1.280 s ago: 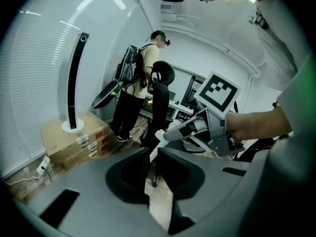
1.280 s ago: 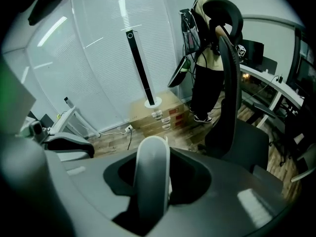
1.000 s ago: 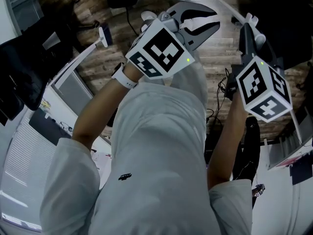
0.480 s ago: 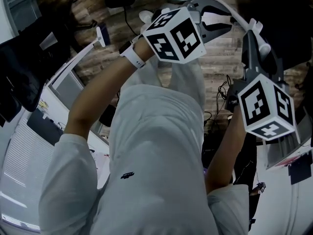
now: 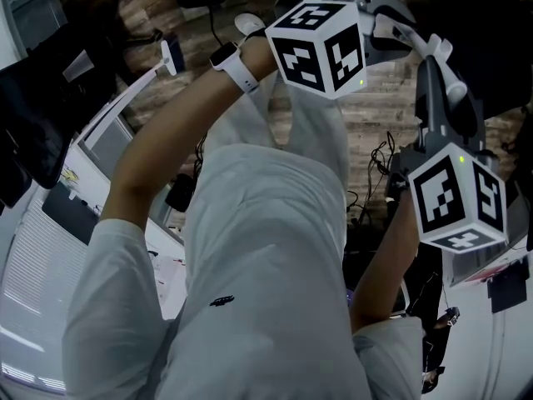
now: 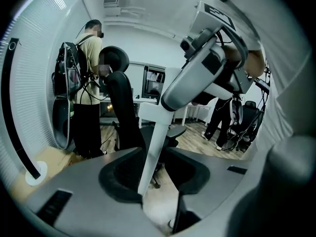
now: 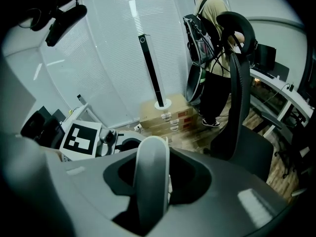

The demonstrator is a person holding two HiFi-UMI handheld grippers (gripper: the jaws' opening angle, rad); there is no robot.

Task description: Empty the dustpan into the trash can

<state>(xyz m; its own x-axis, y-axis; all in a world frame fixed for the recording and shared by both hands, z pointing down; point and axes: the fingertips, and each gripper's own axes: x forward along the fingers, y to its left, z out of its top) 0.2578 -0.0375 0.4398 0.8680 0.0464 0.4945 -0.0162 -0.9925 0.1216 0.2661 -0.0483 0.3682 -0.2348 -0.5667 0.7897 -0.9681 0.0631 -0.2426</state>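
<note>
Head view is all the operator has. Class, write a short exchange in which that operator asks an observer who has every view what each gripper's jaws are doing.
Operator: What is between the jaws of the left gripper?
Observer: A thin white rod. The left gripper view shows the jaws wide on either side of it, not clamping it. They have just been opening.
Operator: And the right gripper?
Observer: The right gripper view shows its jaws shut on a rounded grey handle.
</note>
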